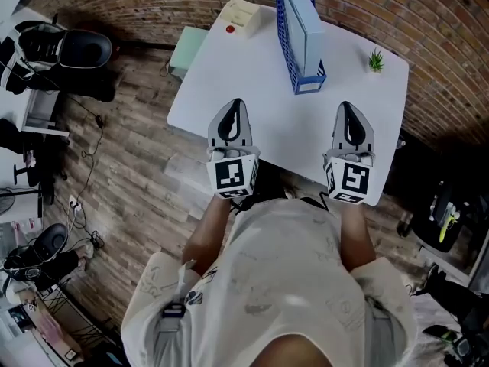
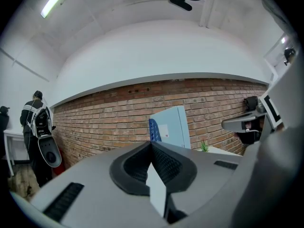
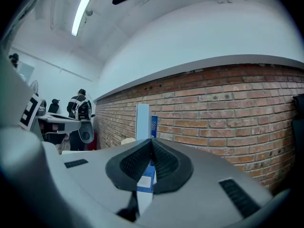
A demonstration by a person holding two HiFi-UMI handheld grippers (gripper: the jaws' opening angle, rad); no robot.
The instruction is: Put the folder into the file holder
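A blue mesh file holder [image 1: 289, 37] stands at the back of the white table [image 1: 290, 128]. A pale blue folder [image 1: 308, 17] stands upright inside it. My left gripper [image 1: 236, 104] and right gripper [image 1: 346, 107] rest side by side near the table's front edge, both shut with nothing between the fingers. They point toward the holder, well short of it. In the left gripper view the folder [image 2: 172, 126] in the holder [image 2: 153, 129] shows beyond the shut tips [image 2: 152, 144]. The right gripper view shows the folder [image 3: 142, 121] edge-on past its shut tips [image 3: 152, 141].
A small green plant [image 1: 375, 60] sits at the table's back right corner. A beige box with a red button [image 1: 238, 15] is at the back left. A pale green cabinet [image 1: 186, 50] stands left of the table. A brick wall [image 1: 428, 21] runs behind.
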